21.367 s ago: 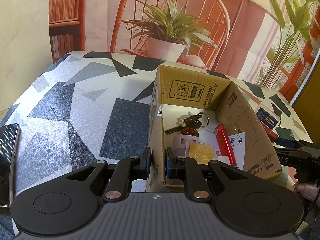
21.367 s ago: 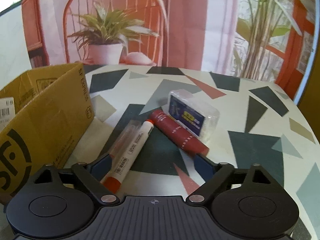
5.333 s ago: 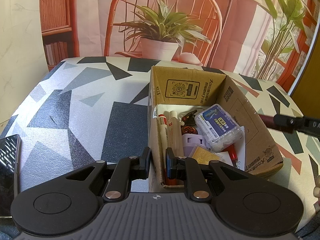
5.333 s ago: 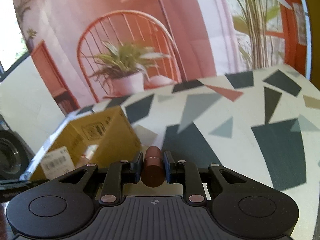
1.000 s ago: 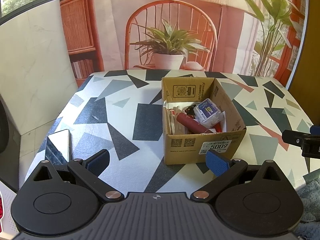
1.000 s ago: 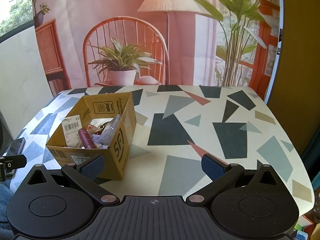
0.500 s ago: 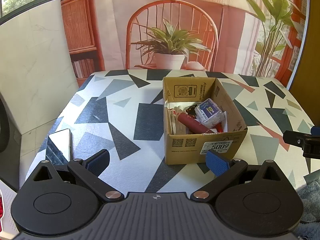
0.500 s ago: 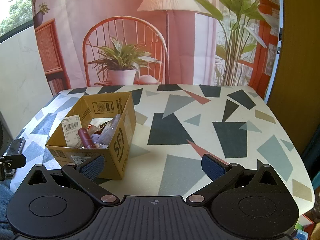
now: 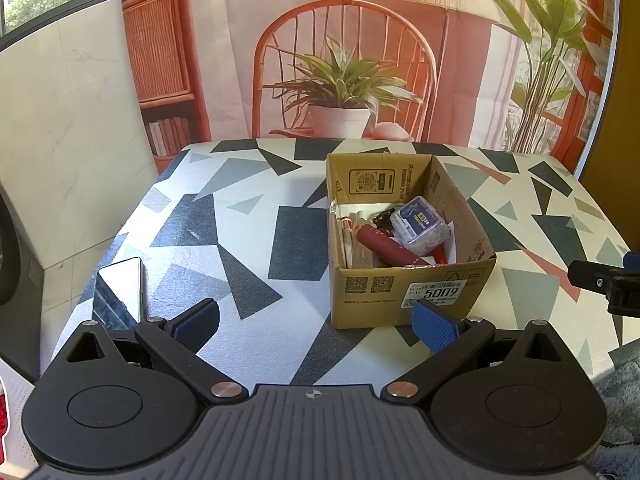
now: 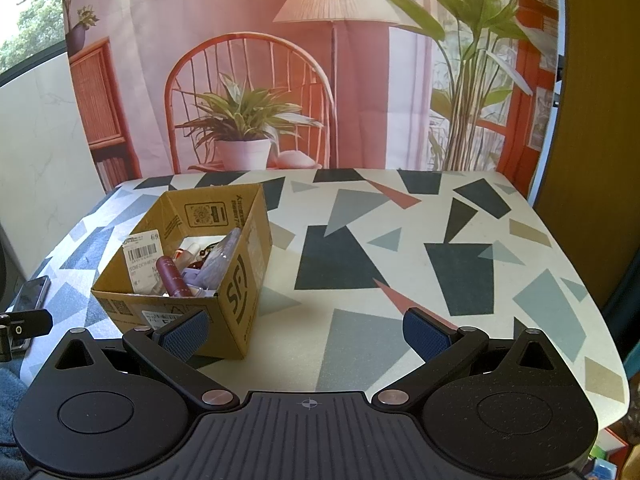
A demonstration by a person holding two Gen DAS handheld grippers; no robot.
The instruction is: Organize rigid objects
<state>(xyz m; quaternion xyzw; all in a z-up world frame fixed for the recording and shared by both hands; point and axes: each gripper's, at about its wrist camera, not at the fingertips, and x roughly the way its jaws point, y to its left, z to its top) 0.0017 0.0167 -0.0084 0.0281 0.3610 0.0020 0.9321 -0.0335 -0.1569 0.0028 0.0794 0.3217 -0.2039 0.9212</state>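
An open cardboard box [image 9: 416,292] [image 10: 240,280] stands on the patterned table. Inside it lie a dark red tube [image 9: 384,245] [image 10: 173,276], a clear plastic case with a blue label [image 9: 420,224], white markers [image 9: 352,232] and keys, partly hidden by the box walls. My left gripper [image 9: 316,322] hangs open at the table's near edge, in front of the box and holding nothing. My right gripper [image 10: 304,334] is open too, pulled back to the right of the box. Its tip shows at the right edge of the left wrist view.
A dark phone [image 9: 118,294] [image 10: 34,292] lies at the table's near left edge. Behind the table hangs a printed backdrop with a chair, a potted plant and a lamp. A wooden panel [image 10: 592,160] stands to the right. Blue fabric lies below the near edge.
Almost nothing moved in the last second; both grippers stay open and back from the box. Five seconds ago the right gripper held the red tube, which now lies in the box.
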